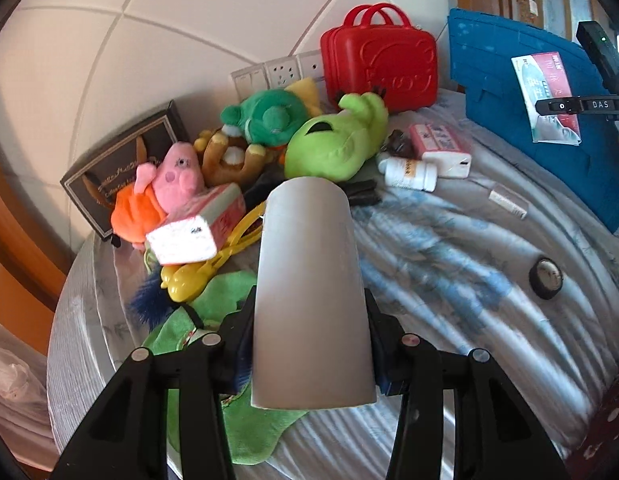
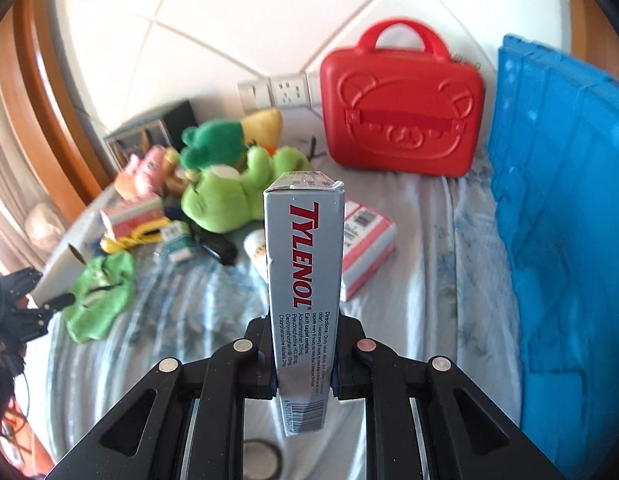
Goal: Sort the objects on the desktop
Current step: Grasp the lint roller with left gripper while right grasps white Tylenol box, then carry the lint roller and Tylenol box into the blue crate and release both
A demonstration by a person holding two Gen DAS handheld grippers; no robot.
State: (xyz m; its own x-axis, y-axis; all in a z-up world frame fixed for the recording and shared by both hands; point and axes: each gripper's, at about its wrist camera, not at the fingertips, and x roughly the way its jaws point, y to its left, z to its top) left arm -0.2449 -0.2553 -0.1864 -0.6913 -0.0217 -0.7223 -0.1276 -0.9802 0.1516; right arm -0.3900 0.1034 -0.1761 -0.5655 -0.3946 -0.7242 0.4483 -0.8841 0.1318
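My left gripper [image 1: 309, 344] is shut on a plain grey tube-shaped object [image 1: 309, 288], held above the table by the green cloth [image 1: 245, 432]. My right gripper [image 2: 305, 360] is shut on a grey Tylenol box [image 2: 305, 280], held upright over the blue-patterned tablecloth [image 2: 421, 280]. A pile of plush toys lies at the back left: a light green one [image 1: 333, 140], a dark green one [image 1: 269, 116], a pink one [image 1: 177, 176]. Pink medicine boxes [image 1: 441, 144] and a white pill bottle [image 1: 409, 172] lie near them.
A red toy suitcase [image 1: 381, 60] stands at the back by wall sockets [image 1: 277, 72]. A blue crate [image 2: 565, 240] fills the right side. A dark framed box [image 1: 121, 164] leans at back left. A black round item [image 1: 546, 278] lies on the cloth. Yellow tongs [image 1: 213, 264] lie by a pink box [image 1: 197, 228].
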